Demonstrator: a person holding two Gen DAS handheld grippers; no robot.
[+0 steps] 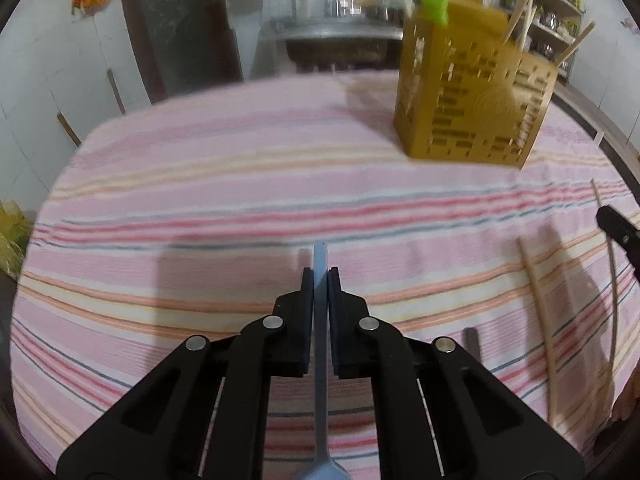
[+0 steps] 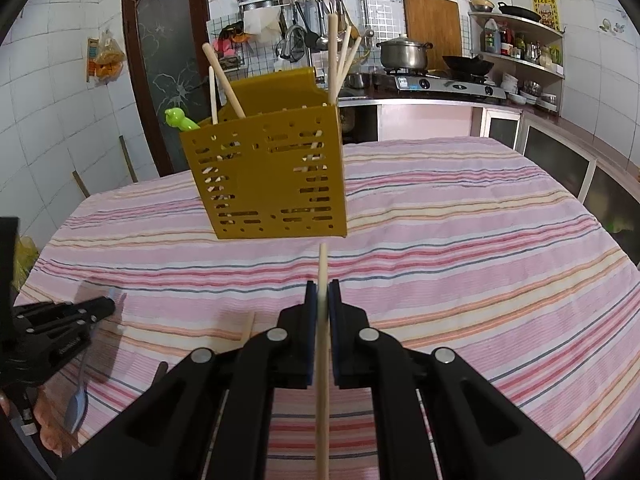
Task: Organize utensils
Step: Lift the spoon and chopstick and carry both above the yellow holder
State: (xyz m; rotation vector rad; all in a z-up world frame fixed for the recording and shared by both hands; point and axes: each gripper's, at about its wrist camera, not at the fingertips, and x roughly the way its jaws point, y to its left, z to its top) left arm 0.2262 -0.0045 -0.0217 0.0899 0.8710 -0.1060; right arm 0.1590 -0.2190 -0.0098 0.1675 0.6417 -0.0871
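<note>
My left gripper (image 1: 320, 273) is shut on the handle of a light blue spoon (image 1: 320, 258), whose bowl hangs back under the jaws. The right wrist view shows this gripper (image 2: 107, 305) at the left, with the spoon's bowl (image 2: 76, 404) below it. My right gripper (image 2: 322, 286) is shut on a wooden chopstick (image 2: 322, 264) that pokes forward toward the mustard-yellow slotted utensil holder (image 2: 264, 176). The holder (image 1: 476, 108) stands at the far right in the left wrist view and holds several chopsticks and a green-handled utensil (image 2: 180, 119).
A pink striped cloth (image 1: 224, 184) covers the table. A loose chopstick (image 1: 538, 300) and a short dark object (image 1: 472, 344) lie at the near right. Behind the table are a dark door (image 2: 168, 60), a counter with a stove (image 2: 444, 82) and a pot (image 2: 404, 53).
</note>
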